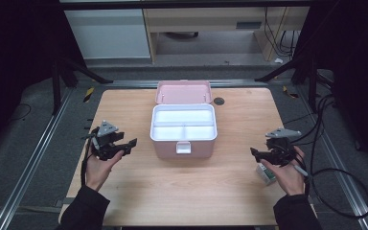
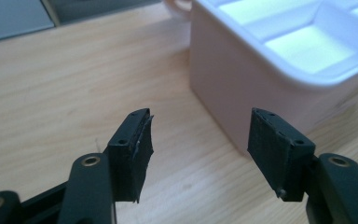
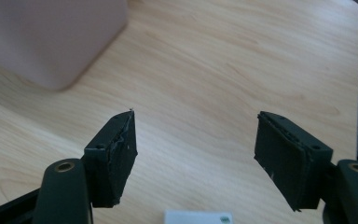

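1. A pale wooden surface [image 1: 187,191] stands in a dark room with metal rails at either side.
2. The left gripper [image 2: 200,149] has its fingers spread wide, with nothing between them.
3. The right gripper [image 3: 196,156] likewise has its fingers wide apart and holds nothing.
4. A small white box [image 1: 265,173] lies just beside the right gripper, by the hand.
5. A pink case [image 1: 184,125] sits open mid-surface between both grippers, its white tray [image 1: 184,123] showing.

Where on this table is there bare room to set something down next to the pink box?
Bare wood lies between the left gripper and the pink box, across the near edge of the table in front of it, and between it and the right gripper. It is tighter by the small white box under the right hand.
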`<state>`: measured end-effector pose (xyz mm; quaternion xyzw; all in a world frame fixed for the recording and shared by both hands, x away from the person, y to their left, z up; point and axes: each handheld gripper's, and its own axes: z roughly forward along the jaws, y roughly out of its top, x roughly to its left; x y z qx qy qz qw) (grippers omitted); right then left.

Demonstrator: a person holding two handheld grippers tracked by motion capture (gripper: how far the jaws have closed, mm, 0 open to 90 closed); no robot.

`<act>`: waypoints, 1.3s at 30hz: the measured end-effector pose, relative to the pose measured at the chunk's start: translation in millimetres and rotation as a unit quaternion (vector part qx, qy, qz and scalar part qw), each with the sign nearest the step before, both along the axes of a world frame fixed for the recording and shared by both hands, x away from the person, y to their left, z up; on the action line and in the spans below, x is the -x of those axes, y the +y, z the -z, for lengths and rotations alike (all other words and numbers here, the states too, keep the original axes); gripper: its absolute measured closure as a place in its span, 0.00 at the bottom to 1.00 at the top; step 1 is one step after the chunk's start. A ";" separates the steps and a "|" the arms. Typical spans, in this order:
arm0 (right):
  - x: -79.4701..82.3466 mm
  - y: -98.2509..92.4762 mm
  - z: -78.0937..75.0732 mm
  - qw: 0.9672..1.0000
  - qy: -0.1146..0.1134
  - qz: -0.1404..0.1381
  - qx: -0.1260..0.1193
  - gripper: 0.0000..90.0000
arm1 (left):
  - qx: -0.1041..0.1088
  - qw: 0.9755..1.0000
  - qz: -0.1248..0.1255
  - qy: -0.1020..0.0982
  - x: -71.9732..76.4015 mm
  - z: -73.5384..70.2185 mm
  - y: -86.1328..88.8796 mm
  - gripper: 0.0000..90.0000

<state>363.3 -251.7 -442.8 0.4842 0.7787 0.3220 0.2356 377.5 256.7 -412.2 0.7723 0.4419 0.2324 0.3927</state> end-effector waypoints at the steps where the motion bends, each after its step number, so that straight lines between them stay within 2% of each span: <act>1: -2.9 4.4 -4.0 1.000 -0.005 -0.006 -0.004 0.33 | 0.004 1.000 0.003 -0.001 -1.4 -2.2 -2.8 0.44; 5: -14.0 21.6 -18.3 0.999 -0.022 -0.026 -0.028 0.34 | 0.014 1.000 0.016 -0.013 -13.2 -13.7 -18.1 0.45; 8: -22.8 37.3 -27.9 0.997 -0.034 -0.042 -0.047 0.35 | 0.017 1.000 0.020 -0.016 -20.9 -16.2 -28.5 0.46; 9: -26.4 43.4 -30.7 0.997 -0.038 -0.046 -0.051 0.35 | 0.025 0.999 0.026 -0.013 -25.5 -15.2 -36.5 0.47; 12: -38.1 62.4 -35.9 0.995 -0.044 -0.059 -0.064 0.37 | 0.021 0.999 0.031 -0.008 -32.8 -12.2 -47.4 0.48; 14: -45.5 74.3 -36.4 0.994 -0.050 -0.067 -0.073 0.38 | 0.016 0.999 0.032 -0.005 -38.4 -8.0 -54.0 0.49; 18: -59.0 93.7 -31.4 0.992 -0.044 -0.083 -0.089 0.40 | 0.000 1.000 0.026 0.014 -48.1 2.3 -60.2 0.53; 22: -68.2 107.5 -23.0 0.992 -0.031 -0.095 -0.076 0.44 | 0.003 0.999 0.024 0.024 -52.5 6.3 -60.4 0.57; 26: -72.8 111.6 -17.2 0.992 -0.018 -0.099 -0.070 0.49 | 0.013 0.999 0.030 0.031 -55.7 8.8 -61.1 0.61; 31: -75.0 115.0 -15.2 0.991 -0.012 -0.112 -0.075 0.58 | 0.012 0.999 0.032 0.034 -56.6 10.8 -62.5 0.64; 34: -75.7 117.3 -14.7 0.992 -0.013 -0.111 -0.066 0.58 | 0.007 0.999 0.030 0.036 -54.5 10.0 -63.6 0.64; 39: -75.4 118.0 -14.7 0.992 -0.007 -0.106 -0.069 0.60 | 0.001 0.999 0.026 0.036 -51.5 9.2 -65.0 0.65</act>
